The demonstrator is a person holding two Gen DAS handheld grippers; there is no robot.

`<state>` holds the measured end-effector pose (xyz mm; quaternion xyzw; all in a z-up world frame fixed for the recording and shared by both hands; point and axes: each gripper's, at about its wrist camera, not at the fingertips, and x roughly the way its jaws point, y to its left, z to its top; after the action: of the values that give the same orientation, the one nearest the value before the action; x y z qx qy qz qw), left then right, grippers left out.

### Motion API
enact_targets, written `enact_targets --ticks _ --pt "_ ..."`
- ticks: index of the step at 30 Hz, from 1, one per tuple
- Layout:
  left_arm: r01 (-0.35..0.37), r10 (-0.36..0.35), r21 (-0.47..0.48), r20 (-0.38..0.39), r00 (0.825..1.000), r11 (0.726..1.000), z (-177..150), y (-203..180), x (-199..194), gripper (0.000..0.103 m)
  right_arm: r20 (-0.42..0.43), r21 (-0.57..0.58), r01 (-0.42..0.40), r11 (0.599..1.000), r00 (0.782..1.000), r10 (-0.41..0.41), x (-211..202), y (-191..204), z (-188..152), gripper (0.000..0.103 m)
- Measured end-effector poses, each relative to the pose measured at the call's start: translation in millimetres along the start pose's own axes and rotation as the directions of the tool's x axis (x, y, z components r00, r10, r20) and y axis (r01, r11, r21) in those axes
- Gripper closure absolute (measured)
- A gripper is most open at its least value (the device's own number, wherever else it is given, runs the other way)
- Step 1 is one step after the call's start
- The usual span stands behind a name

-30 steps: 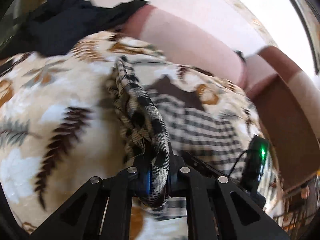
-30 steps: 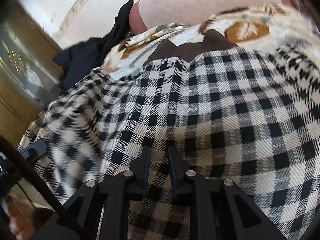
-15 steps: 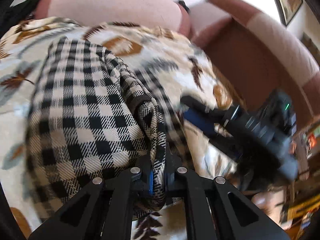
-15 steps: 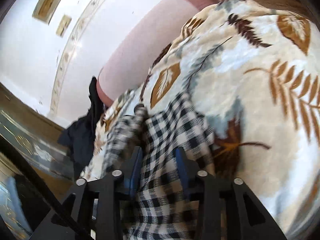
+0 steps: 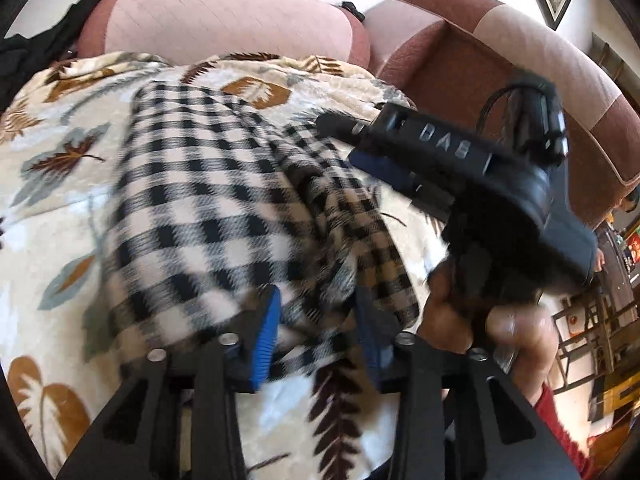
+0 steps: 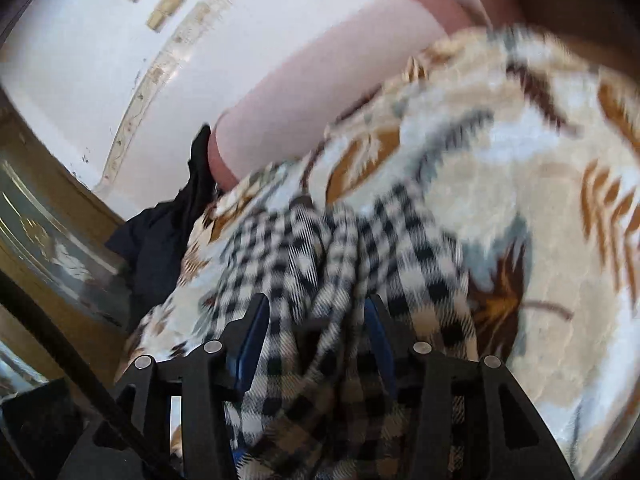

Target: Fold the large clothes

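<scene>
A black-and-white checked garment (image 5: 208, 208) lies bunched on a leaf-patterned blanket (image 5: 52, 184) that covers a sofa seat. My left gripper (image 5: 316, 332) stands open, its blue-padded fingers (image 5: 266, 340) apart, with the garment's near edge lying between them. In the right wrist view the same checked garment (image 6: 328, 280) is gathered in folds. My right gripper (image 6: 316, 336) is open too, with cloth lying between its spread fingers. The right gripper also shows in the left wrist view (image 5: 460, 160), held by a hand just right of the garment.
The pink and brown sofa back (image 5: 224, 20) runs behind the blanket, with its corner section (image 5: 500, 64) to the right. A dark garment (image 6: 168, 236) lies at the far left end of the sofa. A wooden cabinet (image 6: 44, 208) stands at the left.
Both grippers were shut on the checked garment and have opened. The garment has been carried over and laid down on the blanket in folds.
</scene>
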<state>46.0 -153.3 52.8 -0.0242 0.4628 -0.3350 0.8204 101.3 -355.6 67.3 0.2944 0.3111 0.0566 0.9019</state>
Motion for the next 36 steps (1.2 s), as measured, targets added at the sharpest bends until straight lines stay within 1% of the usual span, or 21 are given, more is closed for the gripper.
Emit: enact_targets --ticks 1,3,5,6,7,8,9,10,11,14,17,18,20,21,24,27,29,30,31,33,36 --pt "-0.015 0.015 -0.004 0.009 1.000 1.000 -2 4 -4 0.062 0.014 -0.030 -0.010 0.999 1.000 0.011 -2 8 1 0.049" --pt "-0.034 0.035 -0.016 0.022 0.999 0.999 -6 11 -11 0.062 -0.017 -0.065 -0.047 0.997 0.999 0.046 6 20 1 0.049" --pt "-0.064 0.065 -0.030 0.034 0.997 0.997 -7 20 -15 0.062 -0.073 -0.103 -0.022 0.994 0.997 0.014 22 30 -4 0.049" --pt "-0.079 0.081 -0.039 0.039 0.996 0.996 -8 25 -17 0.062 -0.111 -0.124 0.005 0.992 0.994 -0.019 34 33 -8 0.049" --pt "-0.089 0.092 -0.049 0.043 0.995 0.995 -8 30 -19 0.062 -0.159 -0.147 0.051 0.988 0.985 -0.074 49 35 -14 0.050" --pt "-0.102 0.106 -0.064 0.047 0.993 0.993 -8 36 -22 0.062 -0.183 -0.158 0.066 0.985 0.978 -0.095 58 34 -19 0.050" --pt "-0.112 0.116 -0.075 0.051 0.992 0.991 -7 41 -22 0.062 -0.203 -0.156 0.049 0.987 0.976 -0.080 64 34 -22 0.066" --pt "-0.124 0.130 -0.090 0.057 0.990 0.988 -6 46 -24 0.062 -0.215 -0.141 0.021 0.990 0.975 -0.051 67 35 -24 0.077" --pt "-0.135 0.142 -0.105 0.064 0.988 0.985 -5 52 -26 0.062 -0.214 -0.129 0.005 0.992 0.976 -0.033 66 35 -24 0.092" --pt "-0.159 0.171 -0.144 0.077 0.982 0.977 2 64 -28 0.062 -0.151 -0.096 -0.026 0.995 0.989 0.011 46 32 -17 0.094" --pt "-0.156 0.172 -0.172 0.084 0.982 0.973 15 69 -22 0.061 -0.067 -0.089 -0.010 0.996 0.998 0.004 17 27 -6 0.094" --pt "-0.151 0.167 -0.171 0.082 0.983 0.974 21 67 -17 0.061 -0.053 -0.089 -0.005 0.996 0.999 0.000 9 27 -4 0.094" --pt "-0.143 0.156 -0.160 0.076 0.985 0.977 28 62 -8 0.054 -0.021 -0.084 0.018 0.996 1.000 -0.020 -6 22 1 0.094" --pt "-0.140 0.153 -0.151 0.072 0.986 0.978 30 58 -2 0.053 -0.009 -0.077 0.039 0.996 0.999 -0.039 -15 15 2 0.094" --pt "-0.141 0.147 -0.109 0.052 0.988 0.984 30 42 13 0.050 -0.013 -0.043 0.077 0.996 0.997 -0.077 -24 -6 6 0.094" --pt "-0.199 0.201 -0.033 0.050 0.978 0.979 25 25 28 0.044 -0.050 0.015 0.134 0.991 0.990 -0.133 -23 -37 3 0.094" --pt "-0.258 0.257 0.014 0.045 0.965 0.966 22 18 38 0.038 -0.104 0.038 0.141 0.989 0.985 -0.137 -13 -52 -1 0.094" --pt "-0.273 0.272 0.027 0.043 0.961 0.962 21 17 42 0.037 -0.139 0.061 0.139 0.988 0.982 -0.129 -6 -61 -3 0.091" --pt "-0.283 0.281 0.035 0.042 0.959 0.958 20 17 43 0.035 -0.138 0.087 0.136 0.987 0.983 -0.124 -6 -67 -3 0.080" --pt "-0.266 0.266 0.017 0.028 0.964 0.964 22 23 43 0.033 -0.107 0.154 0.095 0.983 0.991 -0.079 -18 -78 0 0.067" --pt "-0.217 0.217 -0.044 -0.005 0.976 0.975 27 39 41 0.030 -0.079 0.169 0.044 0.985 0.996 -0.031 -39 -78 5 0.066"
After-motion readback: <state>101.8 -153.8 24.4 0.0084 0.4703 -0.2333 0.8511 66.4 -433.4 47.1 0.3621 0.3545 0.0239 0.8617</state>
